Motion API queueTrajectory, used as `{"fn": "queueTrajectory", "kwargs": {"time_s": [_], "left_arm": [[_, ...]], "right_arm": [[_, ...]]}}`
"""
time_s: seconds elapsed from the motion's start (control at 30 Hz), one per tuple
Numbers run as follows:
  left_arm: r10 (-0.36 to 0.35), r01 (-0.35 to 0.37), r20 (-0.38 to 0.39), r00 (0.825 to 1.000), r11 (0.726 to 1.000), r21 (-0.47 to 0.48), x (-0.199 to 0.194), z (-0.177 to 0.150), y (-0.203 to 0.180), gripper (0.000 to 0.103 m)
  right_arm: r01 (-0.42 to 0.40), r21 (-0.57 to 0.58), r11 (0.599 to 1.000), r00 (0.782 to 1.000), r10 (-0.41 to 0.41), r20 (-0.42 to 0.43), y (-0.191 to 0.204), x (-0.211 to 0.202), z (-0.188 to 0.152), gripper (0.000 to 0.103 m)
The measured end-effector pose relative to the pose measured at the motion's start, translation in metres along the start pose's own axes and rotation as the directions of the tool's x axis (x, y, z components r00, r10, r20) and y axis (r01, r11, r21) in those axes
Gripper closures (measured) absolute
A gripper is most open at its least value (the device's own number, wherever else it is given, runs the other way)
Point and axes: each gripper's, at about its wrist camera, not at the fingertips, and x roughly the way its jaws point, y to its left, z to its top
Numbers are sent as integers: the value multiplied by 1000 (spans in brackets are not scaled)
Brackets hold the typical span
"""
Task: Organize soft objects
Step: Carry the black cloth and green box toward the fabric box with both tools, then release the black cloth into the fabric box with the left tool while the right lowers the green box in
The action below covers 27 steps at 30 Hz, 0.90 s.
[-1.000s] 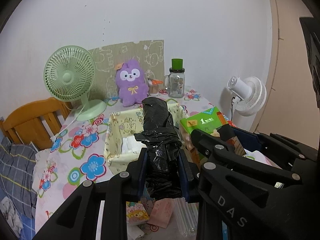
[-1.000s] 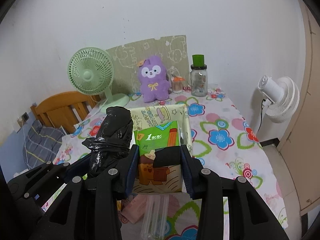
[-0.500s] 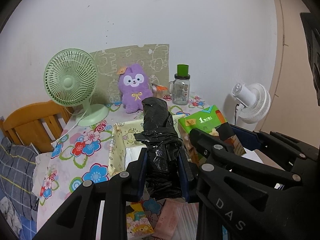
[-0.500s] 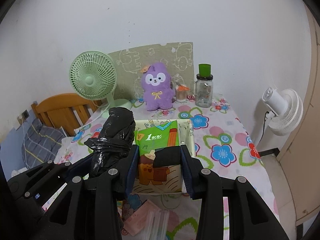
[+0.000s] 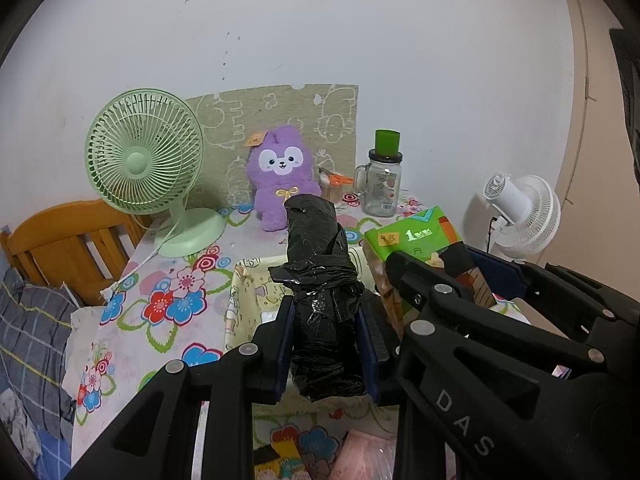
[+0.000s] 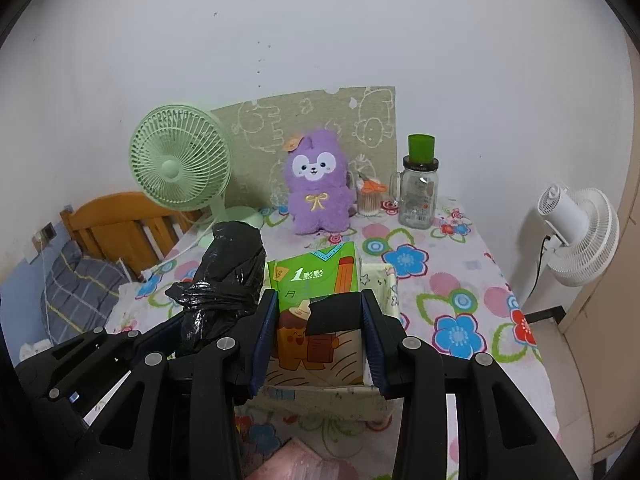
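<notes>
My left gripper (image 5: 325, 320) is shut on a roll of black plastic bags (image 5: 316, 264), which sticks up and forward from its pads. Beside it, my right gripper (image 6: 319, 312) is shut on a green tissue pack (image 6: 316, 272) with a cartoon print. Both loads hang over a cream fabric box (image 6: 388, 280) on the floral tablecloth. The left wrist view shows the box's left rim (image 5: 240, 280) and the tissue pack (image 5: 416, 236) at right. The right wrist view shows the black roll (image 6: 232, 264) at left. A purple plush (image 5: 280, 176) sits upright at the back.
A green desk fan (image 5: 140, 160) stands back left and a glass jar with a green lid (image 5: 382, 184) back right. A white fan (image 6: 576, 228) stands beyond the table's right edge, a wooden headboard (image 5: 60, 236) to the left. Flat packets (image 5: 360, 456) lie near the front edge.
Both grippers have moved forward together over the table, still holding their loads. The plush and fan look nearer, and the front packets have slid down the frame.
</notes>
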Motion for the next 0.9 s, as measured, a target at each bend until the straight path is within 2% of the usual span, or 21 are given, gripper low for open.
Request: {"fn": "queueTrajectory", "kwargs": {"time_s": [0.37, 0.57, 0.7, 0.9], "left_arm": [[-25, 24, -44, 999, 999, -22, 29, 6, 3, 70], [-32, 30, -126, 992, 999, -19, 50, 5, 4, 57], [9, -9, -129, 992, 1000, 0, 55, 1, 5, 35], [35, -35, -146, 989, 999, 0, 60, -1, 14, 25]], "right_arm": [[1, 19, 1000, 999, -1, -34, -8, 32, 8, 59], [7, 29, 1000, 998, -6, -61, -13, 47, 8, 59], [11, 36, 999, 996, -7, -87, -16, 56, 6, 60], [-2, 23, 1000, 995, 5, -101, -11, 65, 5, 60]]}}
